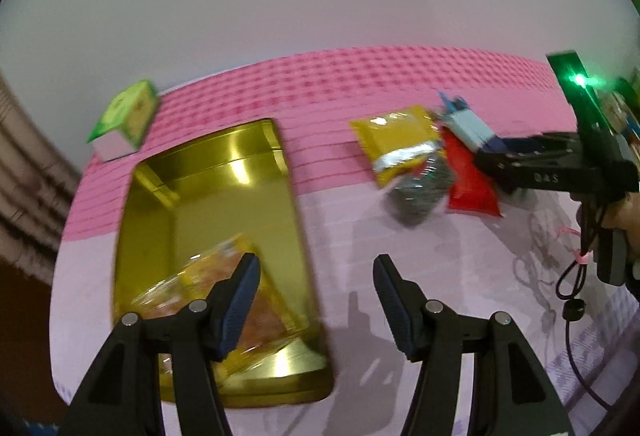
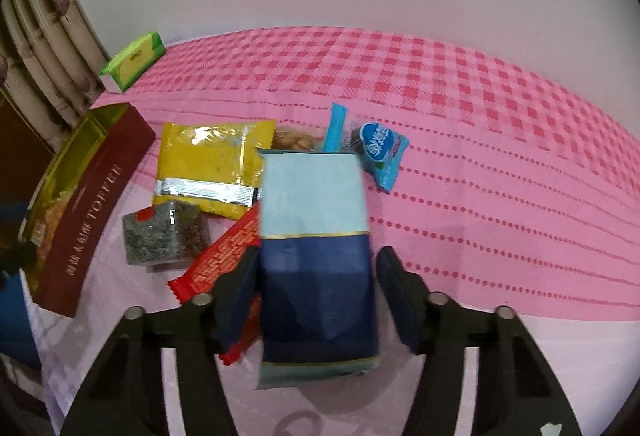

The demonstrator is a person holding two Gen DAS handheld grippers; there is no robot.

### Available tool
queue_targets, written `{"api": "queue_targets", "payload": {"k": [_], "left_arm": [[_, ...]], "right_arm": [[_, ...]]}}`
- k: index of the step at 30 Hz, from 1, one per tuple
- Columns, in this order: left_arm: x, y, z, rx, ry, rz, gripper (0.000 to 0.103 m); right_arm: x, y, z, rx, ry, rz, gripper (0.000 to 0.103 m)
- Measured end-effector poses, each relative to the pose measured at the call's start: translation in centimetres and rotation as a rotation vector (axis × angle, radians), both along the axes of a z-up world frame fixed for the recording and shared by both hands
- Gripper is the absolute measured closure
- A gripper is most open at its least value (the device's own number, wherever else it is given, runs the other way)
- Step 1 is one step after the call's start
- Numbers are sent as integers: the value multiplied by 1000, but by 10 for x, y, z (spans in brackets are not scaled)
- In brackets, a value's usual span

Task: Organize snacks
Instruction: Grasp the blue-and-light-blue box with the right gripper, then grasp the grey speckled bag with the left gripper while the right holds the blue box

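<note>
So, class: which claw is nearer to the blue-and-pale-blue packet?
Right. The right claw straddles the blue-and-pale-blue packet, its fingers either side of the dark lower half. The left claw hangs over the gold tin's edge, well away from it.

- Toffee tin (image 1: 208, 236): glossy gold metal inside, mirror-bright.
- Tablecloth (image 2: 460, 107): matt woven pink check cloth.
- Yellow packet (image 2: 212, 163), at eleven o'clock from the blue pouch (image 2: 316, 248): shiny plastic, silver foil strip.
- Blue pouch: matt, paper-like.
- Red wrapper (image 2: 224, 256): glossy plastic.
</note>
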State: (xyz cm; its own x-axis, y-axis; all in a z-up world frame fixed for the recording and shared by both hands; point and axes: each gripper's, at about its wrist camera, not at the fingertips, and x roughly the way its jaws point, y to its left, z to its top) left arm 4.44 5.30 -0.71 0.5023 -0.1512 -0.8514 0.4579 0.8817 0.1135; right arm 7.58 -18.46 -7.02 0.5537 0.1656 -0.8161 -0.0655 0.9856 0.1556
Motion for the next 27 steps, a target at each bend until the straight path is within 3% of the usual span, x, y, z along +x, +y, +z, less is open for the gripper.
{"api": "queue_targets", "payload": {"k": [12,21,27], "left_arm": [[9,-54,-32,42,64,-153,43],[25,-75,-39,27,103,-231,43],[40,-87,-49,49,151,-289,43]], "right_arm": [[-34,-25,-3,-56,-14,-36,56],[-73,-55,-6,-151,-24,-122,56],[-86,-61,-6,-153,-37,-153,56]]}}
